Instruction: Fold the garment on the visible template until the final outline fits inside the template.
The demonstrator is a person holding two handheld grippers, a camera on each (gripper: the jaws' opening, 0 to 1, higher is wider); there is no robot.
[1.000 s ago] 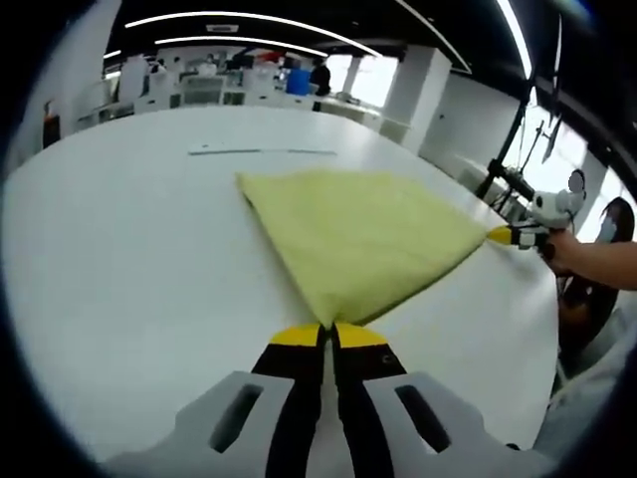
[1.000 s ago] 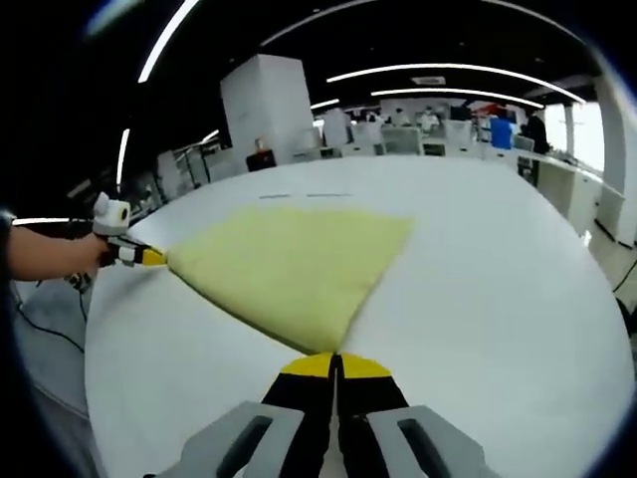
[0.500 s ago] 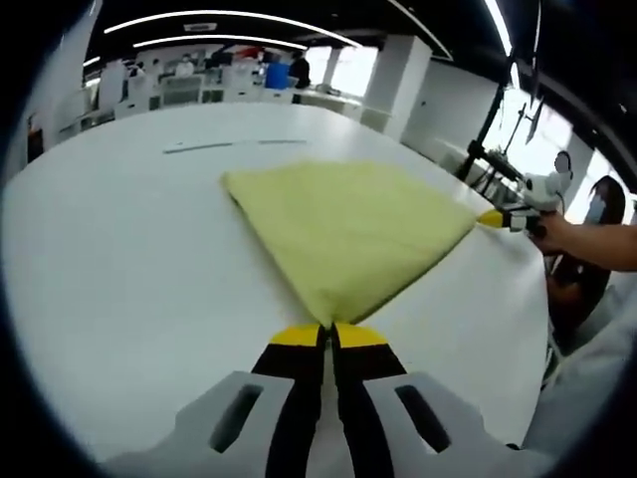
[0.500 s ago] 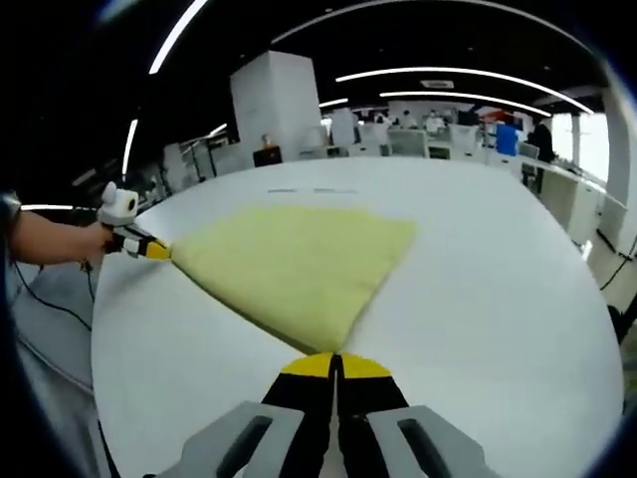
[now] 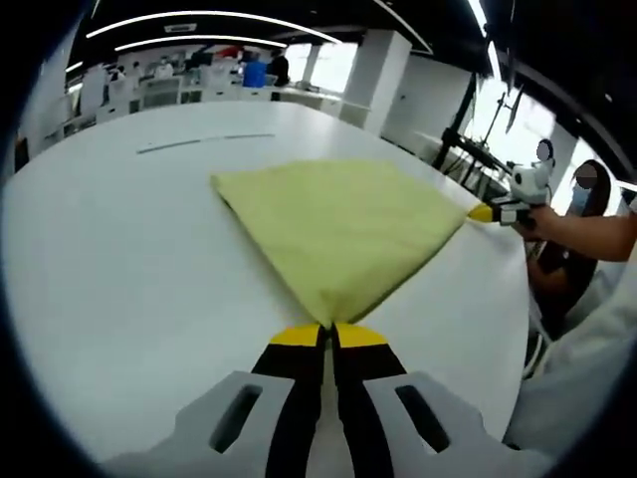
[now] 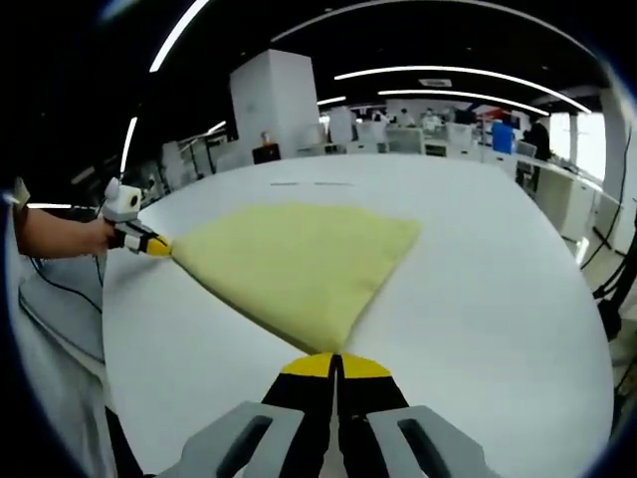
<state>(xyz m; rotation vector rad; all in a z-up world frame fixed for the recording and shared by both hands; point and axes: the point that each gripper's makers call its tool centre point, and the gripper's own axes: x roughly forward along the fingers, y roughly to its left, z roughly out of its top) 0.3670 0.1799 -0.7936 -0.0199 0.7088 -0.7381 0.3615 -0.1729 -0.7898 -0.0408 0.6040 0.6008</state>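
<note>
In the left gripper view, the left gripper [image 5: 328, 334] sits at bottom centre, its yellow-tipped jaws clenched on the near corner of the yellow garment [image 5: 338, 224]. The garment spreads from there toward the frame's middle on the white table [image 5: 109, 259]. At the right edge, the right gripper [image 5: 488, 212] pinches another corner. In the right gripper view, the garment looks flat, smooth and roughly triangular, with the left gripper at the left.
</note>
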